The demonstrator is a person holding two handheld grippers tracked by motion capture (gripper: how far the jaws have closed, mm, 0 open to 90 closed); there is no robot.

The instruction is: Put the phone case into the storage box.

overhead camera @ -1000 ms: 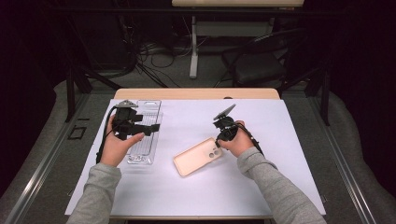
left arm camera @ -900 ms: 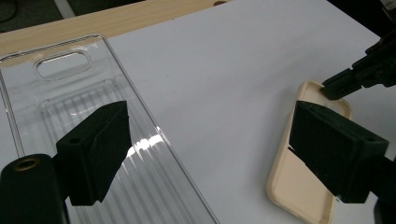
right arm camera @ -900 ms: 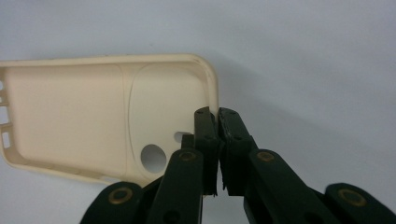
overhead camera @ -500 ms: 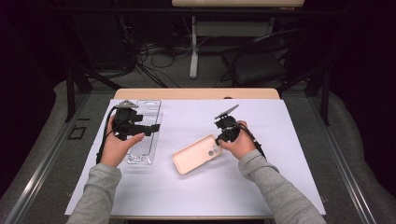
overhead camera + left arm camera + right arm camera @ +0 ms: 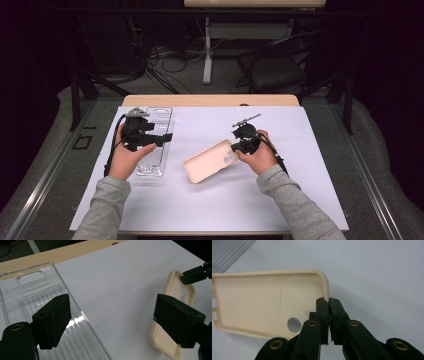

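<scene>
Work in hand: a cream phone case [image 5: 211, 161] is being handled on the white table sheet [image 5: 300, 190], with a clear plastic packaging tray [image 5: 159, 131] lying to its left.

Right gripper [image 5: 328, 302]: jaws clamped together on the side wall of the phone case at its camera-cutout end. The right gripper view shows the case rim pinched between the two pads, with the round lens hole just beside the grip. In the high view the gripped end sits higher than the far end; whether the far end touches the sheet cannot be told for certain.

Left gripper [image 5: 112, 322]: jaws standing wide, nothing between them. In the high view the left gripper [image 5: 145, 137] hovers over the clear tray, well apart from the case. The left gripper view shows the ribbed floor of the tray beneath one jaw and the case off to the other side, with the tip of the right gripper [image 5: 196, 275] on the case's upper end.

Progress, as a judgement: the case is secured and appears partly lifted, so the pick-up is done. The tray holds nothing, so the placement, if the tray is the destination, is outstanding. The open left gripper looks positioned to steady the tray or to receive the case; it has taken hold of neither.
</scene>
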